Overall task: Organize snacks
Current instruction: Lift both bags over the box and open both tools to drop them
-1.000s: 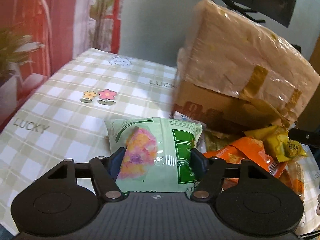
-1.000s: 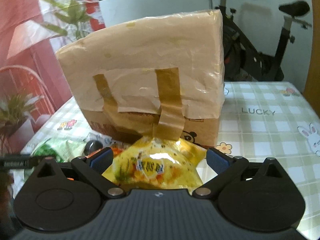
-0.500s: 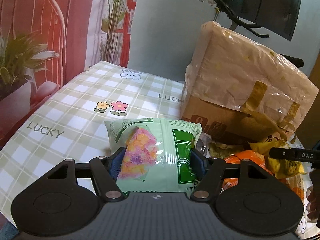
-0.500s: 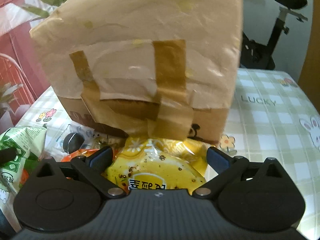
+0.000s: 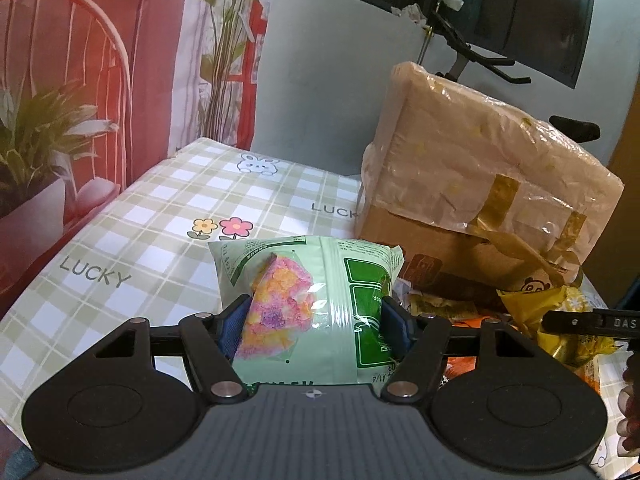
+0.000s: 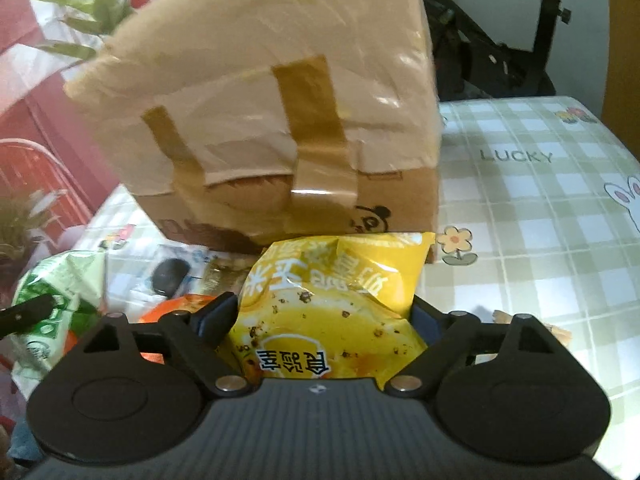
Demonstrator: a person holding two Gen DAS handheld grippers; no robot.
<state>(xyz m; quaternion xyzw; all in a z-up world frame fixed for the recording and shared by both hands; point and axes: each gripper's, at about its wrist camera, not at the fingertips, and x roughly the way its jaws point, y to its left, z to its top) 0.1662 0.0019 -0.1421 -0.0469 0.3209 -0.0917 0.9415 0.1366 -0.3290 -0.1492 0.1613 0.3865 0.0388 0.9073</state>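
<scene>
My left gripper (image 5: 314,320) is shut on a pale green snack bag (image 5: 304,276) with a pink and orange picture, held above the checked tablecloth (image 5: 140,240). My right gripper (image 6: 322,316) is shut on a yellow snack bag (image 6: 336,300), held just in front of the taped cardboard box (image 6: 280,120). The green bag also shows at the left of the right wrist view (image 6: 60,292). The yellow bag also shows at the right of the left wrist view (image 5: 536,300). Orange packets (image 5: 472,324) lie below, by the box (image 5: 480,184).
The cardboard box, wrapped in plastic and brown tape, stands on the table. Loose packets and a dark round item (image 6: 170,276) lie at its foot. A plant (image 5: 36,140) and red chair stand left of the table. An exercise bike (image 6: 500,48) stands behind.
The left gripper has risen and tilted up with the green bag. The right gripper has closed in on the yellow bag and moved nearer the box.
</scene>
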